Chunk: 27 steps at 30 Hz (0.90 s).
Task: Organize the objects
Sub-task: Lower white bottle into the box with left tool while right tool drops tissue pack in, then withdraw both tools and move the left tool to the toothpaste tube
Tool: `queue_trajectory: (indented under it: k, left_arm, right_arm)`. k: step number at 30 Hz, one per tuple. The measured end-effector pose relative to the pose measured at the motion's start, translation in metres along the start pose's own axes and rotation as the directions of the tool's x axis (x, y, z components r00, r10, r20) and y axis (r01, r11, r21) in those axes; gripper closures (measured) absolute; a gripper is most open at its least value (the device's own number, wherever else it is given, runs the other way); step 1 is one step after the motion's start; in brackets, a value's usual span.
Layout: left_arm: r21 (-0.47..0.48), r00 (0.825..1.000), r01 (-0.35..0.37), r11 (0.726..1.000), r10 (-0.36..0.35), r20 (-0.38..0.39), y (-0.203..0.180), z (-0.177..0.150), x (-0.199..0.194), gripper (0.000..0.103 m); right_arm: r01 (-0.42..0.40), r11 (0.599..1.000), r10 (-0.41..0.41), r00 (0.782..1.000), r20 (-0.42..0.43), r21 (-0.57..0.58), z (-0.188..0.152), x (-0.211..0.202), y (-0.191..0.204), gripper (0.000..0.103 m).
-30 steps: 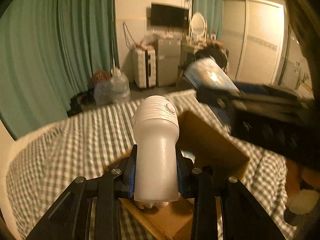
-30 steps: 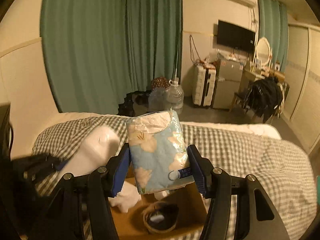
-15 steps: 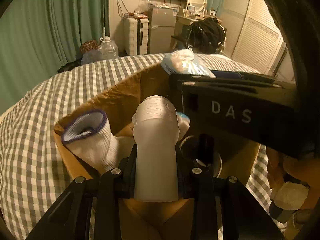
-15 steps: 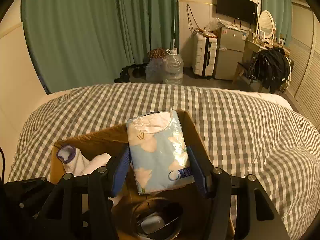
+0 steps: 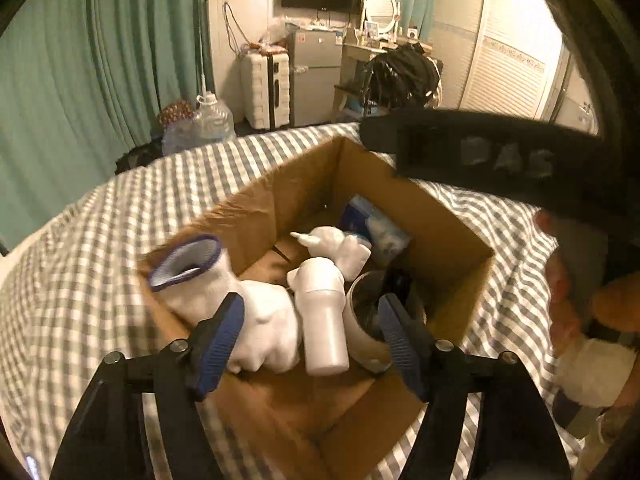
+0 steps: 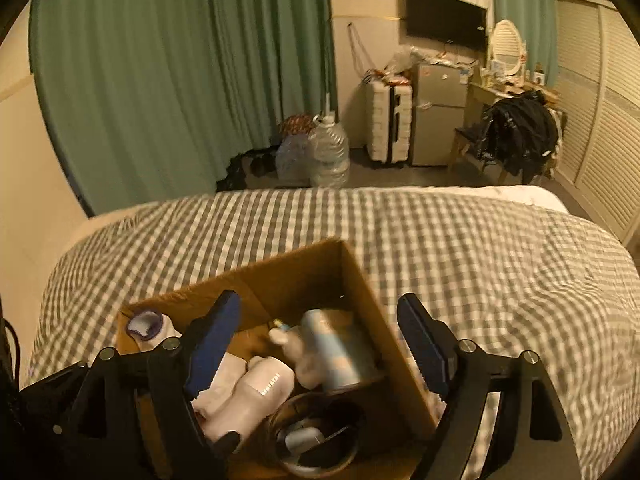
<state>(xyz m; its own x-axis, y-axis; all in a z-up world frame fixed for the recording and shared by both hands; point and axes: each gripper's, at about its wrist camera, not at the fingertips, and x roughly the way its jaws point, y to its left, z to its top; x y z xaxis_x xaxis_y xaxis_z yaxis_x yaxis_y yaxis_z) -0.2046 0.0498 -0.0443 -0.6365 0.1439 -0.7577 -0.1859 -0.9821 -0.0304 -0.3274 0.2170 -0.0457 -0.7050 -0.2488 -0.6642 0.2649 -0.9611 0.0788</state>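
Note:
An open cardboard box [image 5: 436,220] [image 6: 288,276] sits on the checked bed. In it lie a white bottle [image 5: 323,316] [image 6: 260,392], a blue-patterned tissue pack [image 5: 376,228] [image 6: 334,348], a white sock with a purple cuff [image 5: 188,260] [image 6: 146,326], a small white figure [image 5: 336,244] and a dark round bowl [image 5: 372,304] [image 6: 316,432]. My left gripper [image 5: 312,340] is open and empty above the box's near side. My right gripper [image 6: 320,344] is open and empty above the box; its body shows at the upper right of the left wrist view [image 5: 480,156].
The grey-checked bed cover [image 6: 480,264] spreads around the box. Beyond the bed are green curtains [image 6: 160,80], water jugs [image 6: 328,152], a white suitcase [image 6: 388,124], a small fridge [image 6: 440,108] and a chair with dark clothes [image 6: 520,132].
Both grippers have opened. The white bottle has dropped from the left gripper and the tissue pack from the right gripper into the box.

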Motion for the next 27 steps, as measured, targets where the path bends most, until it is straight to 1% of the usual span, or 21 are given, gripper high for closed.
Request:
queue_trajectory:
  k: [2,3,4,5,7,10,12,14,17,20,23,24,27]
  left_arm:
    - [-0.012,1.000,0.001,1.000,-0.001,0.024,0.001,0.003,-0.018,0.028]
    - [-0.022,0.999,0.006,1.000,-0.005,0.039,0.001,0.004,-0.029,0.026]
    - [-0.032,0.999,0.010,0.999,-0.008,0.053,0.004,0.005,-0.040,0.021]
    - [-0.043,0.997,0.015,0.999,-0.012,0.071,0.004,0.004,-0.052,0.019]
    - [-0.052,0.995,0.027,0.998,-0.021,0.100,0.004,0.006,-0.077,0.019]
    - [-0.046,0.989,0.032,0.998,-0.025,0.144,-0.003,0.008,-0.117,0.019]
    - [-0.034,0.984,0.029,0.999,-0.023,0.178,-0.008,0.009,-0.145,0.017]
    - [-0.026,0.976,0.023,0.999,-0.017,0.216,-0.011,0.007,-0.171,0.004]
    - [-0.017,0.966,0.022,1.000,-0.017,0.257,-0.013,-0.002,-0.208,0.004]
    - [-0.007,0.966,0.008,1.000,-0.006,0.258,-0.013,-0.018,-0.224,0.004]
    - [-0.009,0.968,-0.004,1.000,0.007,0.250,-0.011,-0.039,-0.228,0.004]
    - [-0.010,0.969,-0.008,1.000,0.011,0.245,-0.010,-0.047,-0.227,0.004]
    - [-0.012,0.972,-0.027,1.000,0.029,0.235,-0.010,-0.072,-0.220,0.004]
  right_arm:
    - [0.016,1.000,-0.016,1.000,0.026,0.019,0.002,-0.024,-0.004,0.022]
    - [0.023,1.000,-0.023,0.999,0.034,0.021,0.003,-0.036,-0.003,0.021]
    - [0.041,0.999,-0.041,0.998,0.041,0.014,0.004,-0.051,-0.003,0.021]
    - [0.065,0.998,-0.066,0.997,0.049,0.003,0.005,-0.065,-0.001,0.021]
    - [0.114,0.993,-0.112,0.989,0.092,-0.021,0.005,-0.105,0.004,0.021]
    - [0.120,0.992,-0.115,0.983,0.146,-0.025,0.006,-0.158,0.012,0.021]
    - [0.126,0.992,-0.119,0.977,0.176,-0.026,0.006,-0.194,0.018,0.016]
    - [0.154,0.988,-0.146,0.968,0.204,-0.025,0.003,-0.232,0.027,0.016]
    - [0.152,0.988,-0.141,0.960,0.243,-0.025,-0.008,-0.274,0.040,0.013]
    - [0.145,0.989,-0.131,0.953,0.273,-0.032,-0.030,-0.304,0.051,0.013]
    - [0.134,0.991,-0.122,0.954,0.274,-0.023,-0.059,-0.323,0.051,0.013]
    - [0.135,0.991,-0.125,0.954,0.273,-0.017,-0.070,-0.326,0.051,0.013]
    - [0.120,0.993,-0.111,0.963,0.247,-0.019,-0.103,-0.328,0.051,0.013]
